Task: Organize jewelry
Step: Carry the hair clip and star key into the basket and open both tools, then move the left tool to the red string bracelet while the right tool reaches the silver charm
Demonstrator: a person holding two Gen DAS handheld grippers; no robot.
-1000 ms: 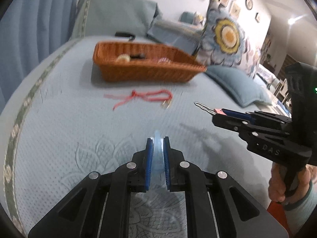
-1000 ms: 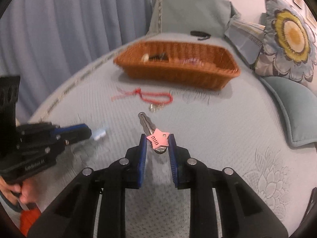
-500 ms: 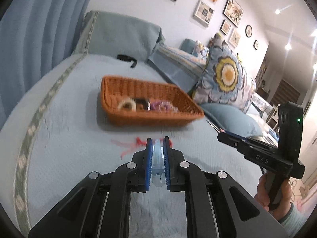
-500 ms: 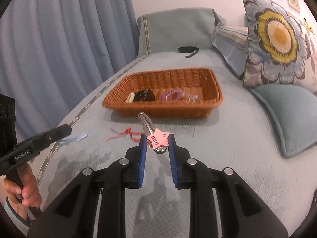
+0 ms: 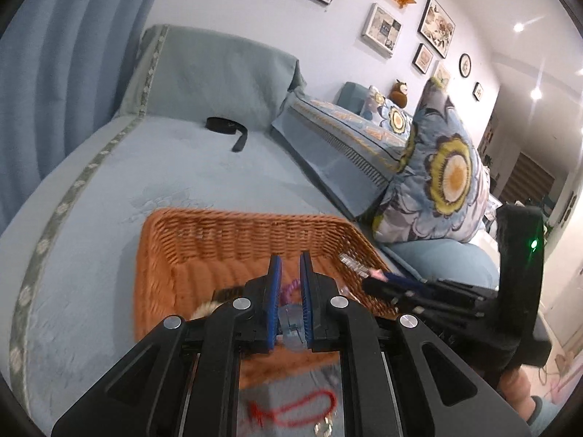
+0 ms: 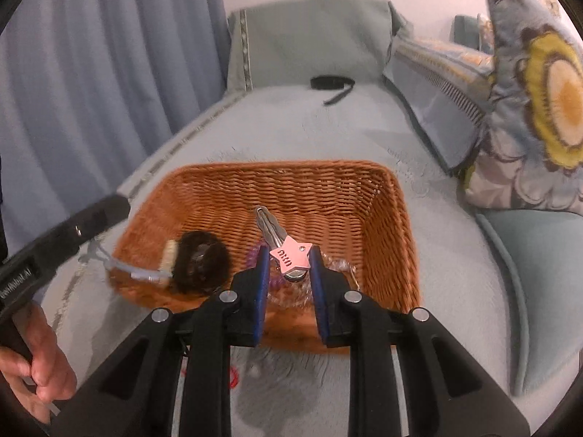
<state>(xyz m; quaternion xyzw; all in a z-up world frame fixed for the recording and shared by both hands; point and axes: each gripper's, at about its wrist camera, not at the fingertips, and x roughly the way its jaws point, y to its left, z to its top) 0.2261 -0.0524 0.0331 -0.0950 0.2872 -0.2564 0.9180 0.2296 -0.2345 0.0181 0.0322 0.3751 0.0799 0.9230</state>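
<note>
An orange wicker basket (image 5: 204, 240) (image 6: 397, 233) stands on the blue bed. My left gripper (image 5: 290, 273) hangs over its near side, shut on a pale translucent blue hair clip (image 5: 291, 324); the clip's tip also shows in the right wrist view (image 6: 145, 274). My right gripper (image 6: 289, 258) is over the basket, shut on a pink star hair clip (image 6: 290, 255) with a silver prong. In the basket lie a dark fuzzy scrunchie (image 6: 204, 258), a cream piece (image 6: 168, 255) and a purple beaded bracelet (image 5: 288, 289). A red cord bracelet (image 5: 298, 408) lies on the bed before the basket.
A black strap (image 5: 227, 129) lies on the bed near the headboard cushion (image 5: 218, 76). A folded quilt (image 5: 342, 145) and a flowered pillow (image 5: 441, 182) flank the right side. A blue curtain (image 6: 91, 73) hangs at the left.
Both grippers have moved forward from the open bed to above the basket, each still holding its clip. The red cord bracelet now lies behind and below them.
</note>
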